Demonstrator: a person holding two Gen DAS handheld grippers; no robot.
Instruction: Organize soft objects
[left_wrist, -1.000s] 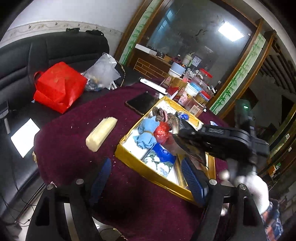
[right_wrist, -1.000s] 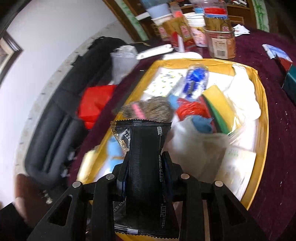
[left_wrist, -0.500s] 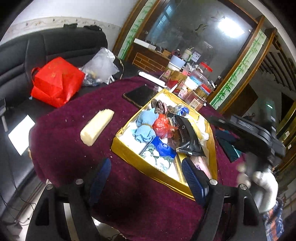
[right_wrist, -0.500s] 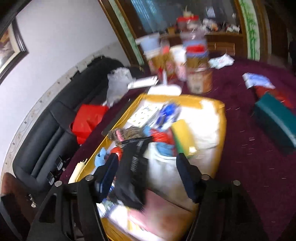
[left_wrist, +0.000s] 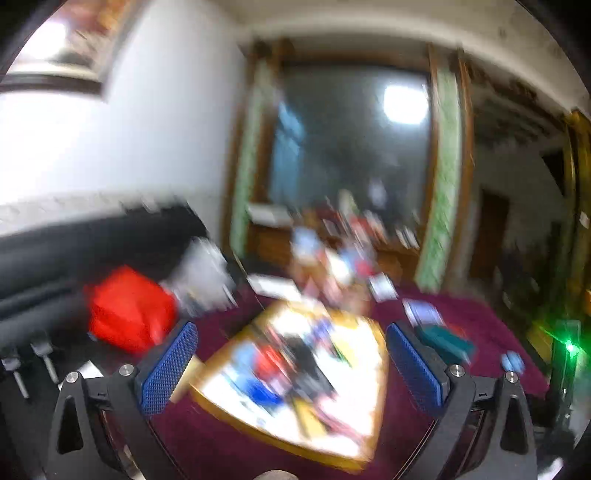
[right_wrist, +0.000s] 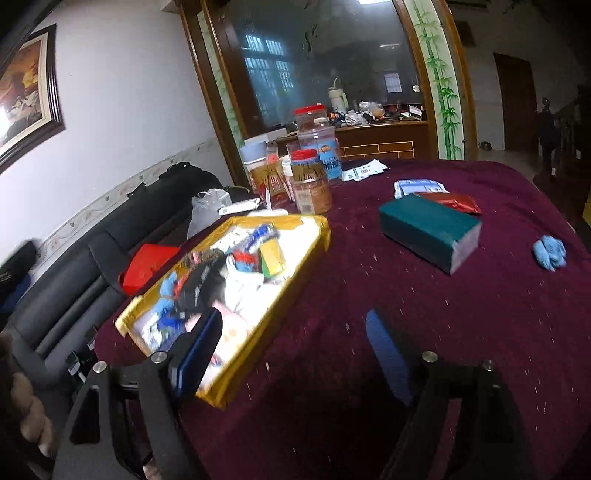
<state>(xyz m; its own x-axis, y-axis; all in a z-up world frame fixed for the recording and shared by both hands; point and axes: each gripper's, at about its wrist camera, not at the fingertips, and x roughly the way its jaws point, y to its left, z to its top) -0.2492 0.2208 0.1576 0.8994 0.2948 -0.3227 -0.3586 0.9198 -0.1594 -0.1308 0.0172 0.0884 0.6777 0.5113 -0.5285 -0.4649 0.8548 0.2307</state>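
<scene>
**Both grippers empty above the bench, soft things piled in the gold tray**

The left gripper (left_wrist: 291, 369) has its blue-padded fingers (left_wrist: 168, 369) spreading wide, with nothing between them; its view is badly smeared. Beyond the fingers lies the gold-rimmed tray (left_wrist: 236, 417) on the maroon bench (left_wrist: 229, 454), its contents only a blur of blue, red, black and white.

The right gripper (right_wrist: 291, 354) is also opening and holds nothing. Its left finger (right_wrist: 195, 354) hangs over the near corner of the gold-rimmed tray (right_wrist: 314, 236), its right one over bare cloth of the bench (right_wrist: 461, 332). In the tray a black packet (right_wrist: 201, 284) lies across the heap, with light blue cloth (right_wrist: 166, 291) beside it, a white bundle (right_wrist: 245, 288) to its right and a yellow-green sponge (right_wrist: 271, 256) further back.

Outside the tray, still on the bench: a teal tissue pack (right_wrist: 424, 229), a red foil packet (right_wrist: 456, 201) touching it behind, a blue-and-white packet (right_wrist: 417, 186) further back, and a crumpled light blue glove (right_wrist: 550, 251) well apart near the right edge. Red-lidded jars (right_wrist: 310, 177) stand past the tray's far end. A red bag (right_wrist: 147, 266) sits on the black sofa (right_wrist: 74, 280) to the left.
</scene>
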